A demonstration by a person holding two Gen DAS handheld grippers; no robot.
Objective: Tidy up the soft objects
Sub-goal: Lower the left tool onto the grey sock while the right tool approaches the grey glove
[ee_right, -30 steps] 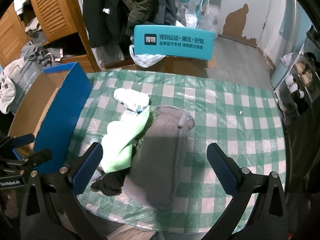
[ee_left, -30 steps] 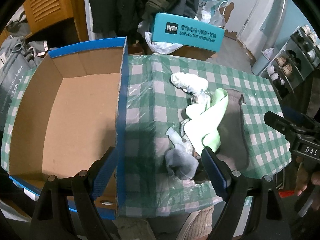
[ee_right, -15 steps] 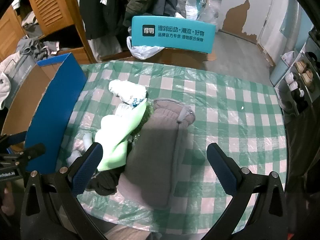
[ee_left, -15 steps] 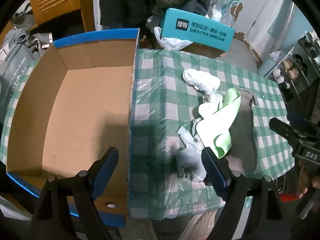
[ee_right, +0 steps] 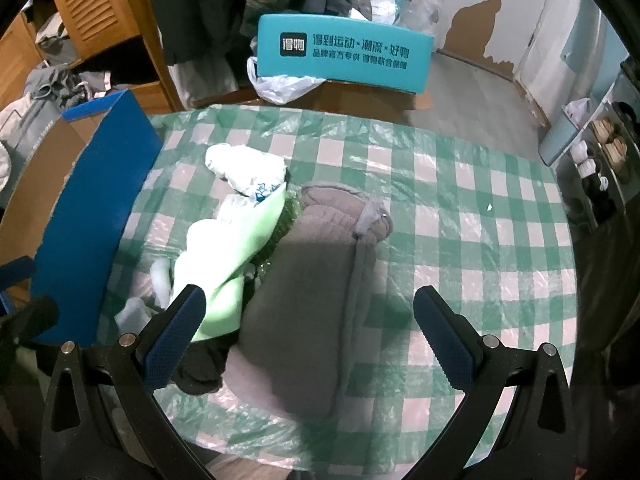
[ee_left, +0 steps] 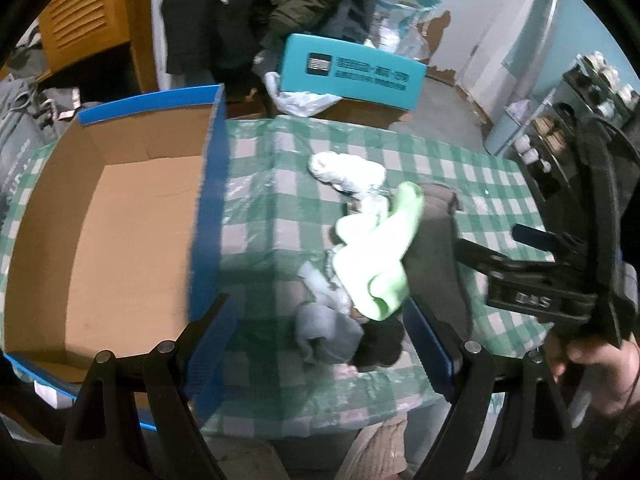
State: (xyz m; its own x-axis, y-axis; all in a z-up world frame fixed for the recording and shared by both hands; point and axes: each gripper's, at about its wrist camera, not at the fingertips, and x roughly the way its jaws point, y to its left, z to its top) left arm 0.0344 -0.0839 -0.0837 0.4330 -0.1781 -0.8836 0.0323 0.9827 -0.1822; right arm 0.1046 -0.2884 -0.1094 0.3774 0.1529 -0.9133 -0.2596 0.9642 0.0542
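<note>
1. Since 1 s ago both grippers have come in closer over the pile; in the left wrist view the right gripper (ee_left: 528, 276) now looms much larger at the right edge, w/ the person's hand (ee_left: 592, 364) under it; the clothes themselves haven't shifted.
2. Nearest: left gripper (ee_left: 320, 344) w/ jaws spread wide, nothing between the pads; the grey bundle (ee_left: 326, 336) sits on the cloth in the gap, a dark item (ee_right: 200, 368) just beside it at the table's near edge.
3. Right gripper (ee_right: 308, 332) also wide apart, holding nothing; it hovers over the near end of the taupe garment (ee_right: 320, 292), which lies lengthwise on the table, away from the camera.
4. Left finger (ee_right: 176, 332) of the right gripper overlaps the near tip of the light green cloth (ee_right: 236, 248); contact can't be told.
5. Mid: the green cloth is draped over small whitish items and leans against the taupe garment's left side.
6. Further: white bundle (ee_right: 246, 168) w/ blue print, touching the green cloth's far end.
7. All of it rests on the green-checked tablecloth (ee_right: 480, 216); the cardboard box (ee_left: 120, 220) w/ blue outer walls stands at the left, nothing visible inside.
8. Far: teal box (ee_right: 344, 52) beyond the table; dark coats (ee_right: 224, 0) hang behind it.
</note>
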